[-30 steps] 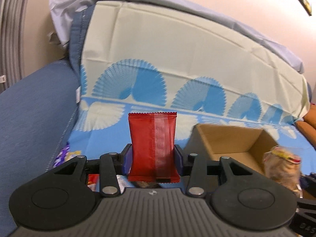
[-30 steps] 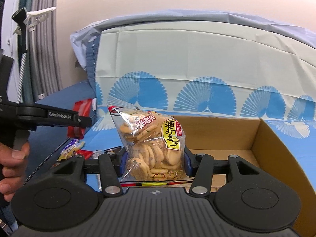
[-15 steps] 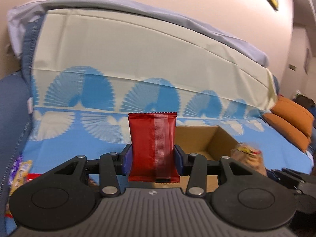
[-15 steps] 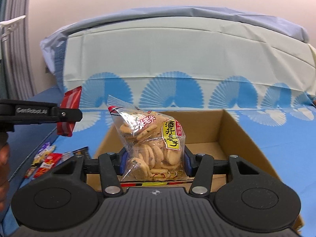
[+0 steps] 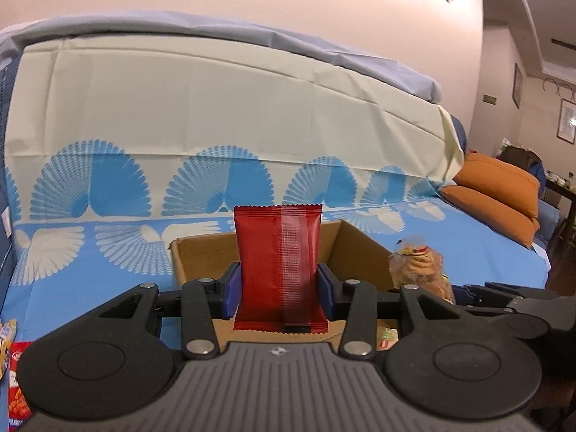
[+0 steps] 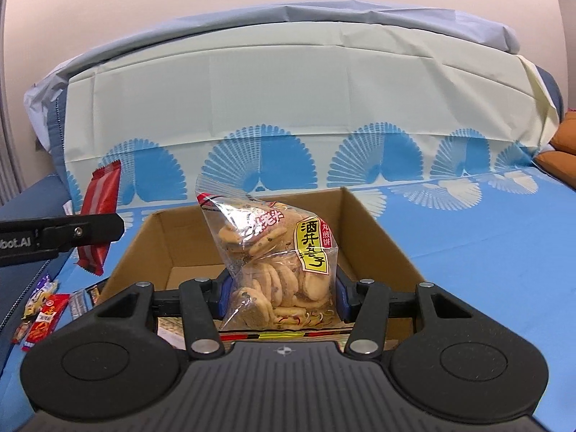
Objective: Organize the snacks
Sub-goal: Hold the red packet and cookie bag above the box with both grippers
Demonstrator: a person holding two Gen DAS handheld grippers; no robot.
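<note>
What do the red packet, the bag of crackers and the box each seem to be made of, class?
Red packet: probably plastic or foil film with a soft sheen; crimped zigzag edge and a ribbed back seam.
Bag of crackers: clear glossy plastic film; the crackers show through and it glints.
Box: plain brown cardboard, matte, with raw cut edges and folded corners.

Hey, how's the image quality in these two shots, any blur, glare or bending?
Left wrist view: red packet sharp, cracker bag at right blurred, wall and ceiling lines bowed by the fisheye. Right wrist view: cracker bag sharp with glare on its clear plastic, sofa cover curved.
</note>
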